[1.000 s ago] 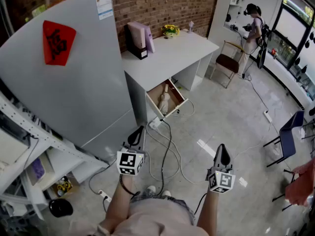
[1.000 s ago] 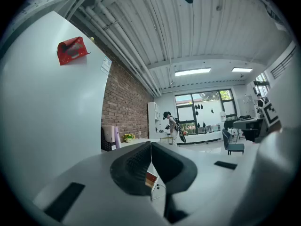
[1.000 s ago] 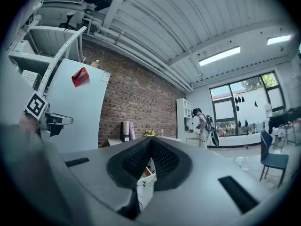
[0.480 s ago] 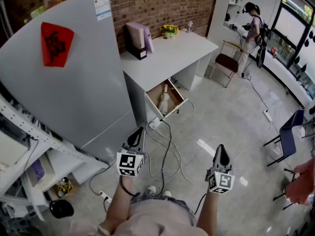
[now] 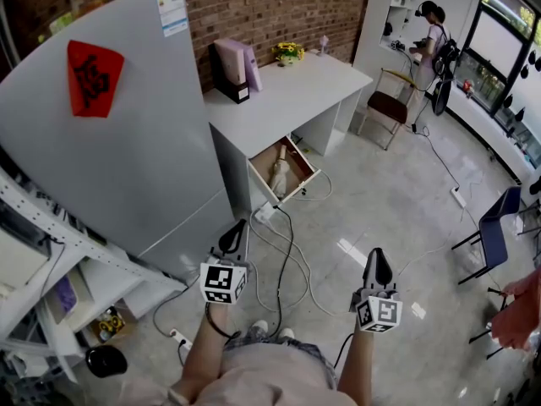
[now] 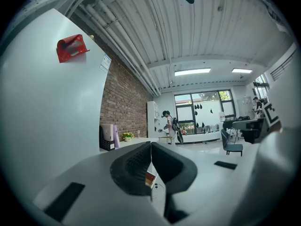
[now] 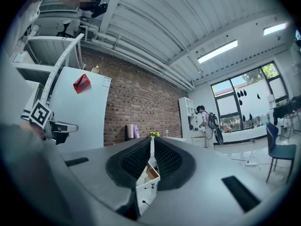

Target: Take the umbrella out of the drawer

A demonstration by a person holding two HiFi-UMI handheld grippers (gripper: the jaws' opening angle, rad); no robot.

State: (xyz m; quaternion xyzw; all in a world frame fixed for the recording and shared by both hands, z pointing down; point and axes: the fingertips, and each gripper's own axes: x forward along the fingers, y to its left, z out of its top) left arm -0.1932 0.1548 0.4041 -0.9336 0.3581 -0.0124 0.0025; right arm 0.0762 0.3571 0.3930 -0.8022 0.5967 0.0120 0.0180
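The umbrella [image 5: 278, 176] was seen in the open drawer [image 5: 305, 161], far from the left gripper [image 5: 239, 225] and right gripper [image 5: 378, 254], both closed on nothing; floor cables [image 5: 290, 248] might be tripped over.

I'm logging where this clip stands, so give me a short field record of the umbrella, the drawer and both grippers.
drawer: open, under the white desk
umbrella: lying inside the drawer, untouched
left gripper: shut, empty, well short of the desk
right gripper: shut, empty, level with the left gripper
task stage: reach not yet begun
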